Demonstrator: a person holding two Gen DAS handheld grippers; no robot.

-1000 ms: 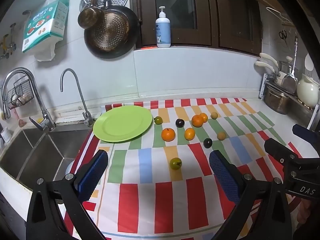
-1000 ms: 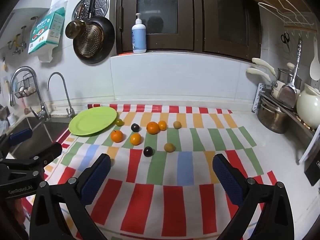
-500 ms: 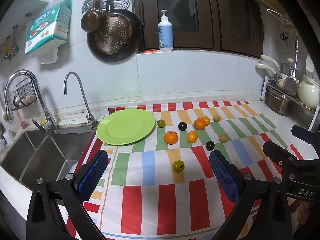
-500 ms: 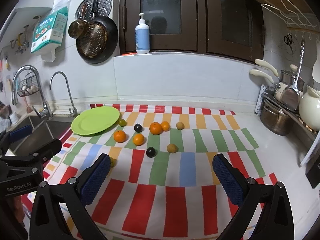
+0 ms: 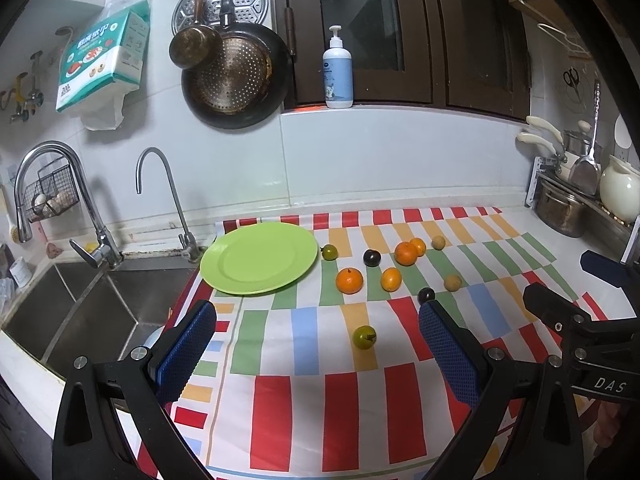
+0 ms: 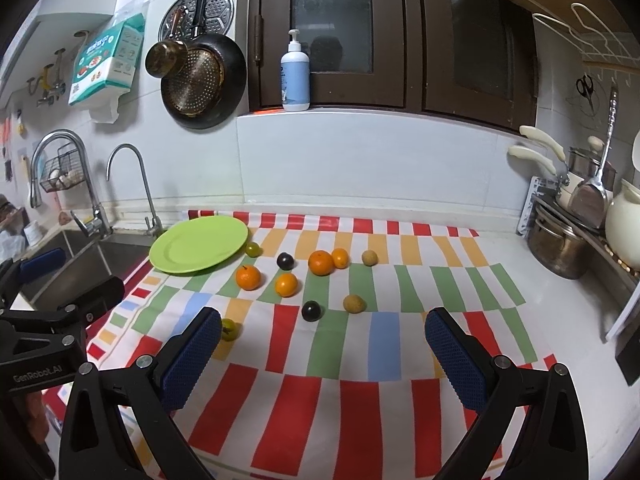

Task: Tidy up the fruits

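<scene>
A green plate (image 5: 259, 257) (image 6: 199, 244) lies empty at the back left of a striped cloth (image 5: 280, 408). Several small fruits lie loose to its right: oranges (image 5: 349, 280) (image 6: 321, 262), dark plums (image 5: 371, 257) (image 6: 311, 311), tan longans (image 5: 453, 282) (image 6: 354, 303) and green fruits (image 5: 364, 337) (image 6: 229, 329). My left gripper (image 5: 318, 354) is open and empty above the cloth's front, the near green fruit between its fingers' line. My right gripper (image 6: 322, 354) is open and empty, short of the fruits.
A steel sink (image 5: 80, 304) with two taps lies left of the cloth. Pans hang on the wall (image 5: 234, 76). A soap bottle (image 5: 338, 70) stands on the sill. Pots and a white jug (image 6: 624, 228) crowd a rack at the right.
Both grippers have tilted or drawn back slightly, so the fruits and plate sit a little lower in both views. Nothing on the cloth has moved.
</scene>
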